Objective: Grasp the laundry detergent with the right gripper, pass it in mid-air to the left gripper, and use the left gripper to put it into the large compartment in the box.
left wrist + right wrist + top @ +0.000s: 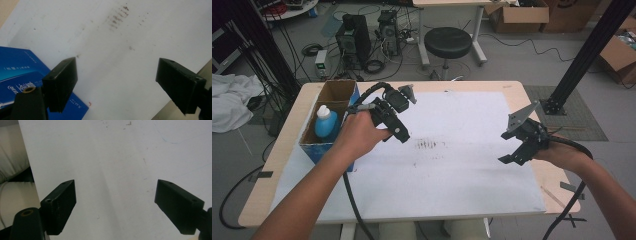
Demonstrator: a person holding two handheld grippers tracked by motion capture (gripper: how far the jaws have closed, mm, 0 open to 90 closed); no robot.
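Observation:
My left gripper [398, 126] hovers over the white sheet [452, 165] just right of a blue cardboard box [328, 150], held in a hand. In the left gripper view its jaws [116, 75] stand wide open with nothing between them, and the box's blue side [17, 72] is at the lower left. My right gripper [507, 149] hangs above the sheet's right part, also in a hand. Its jaws [116, 195] are wide open over bare white sheet [120, 157]. A blue bottle with a white cap [325, 121] stands inside the box.
Dark smudges [429, 145] mark the middle of the sheet. The wooden table edge [557, 185] runs along the right. Past the sheet's near edge is a cream cushion [10, 167]. A stool [448, 42], computer towers and cables are on the floor behind the table.

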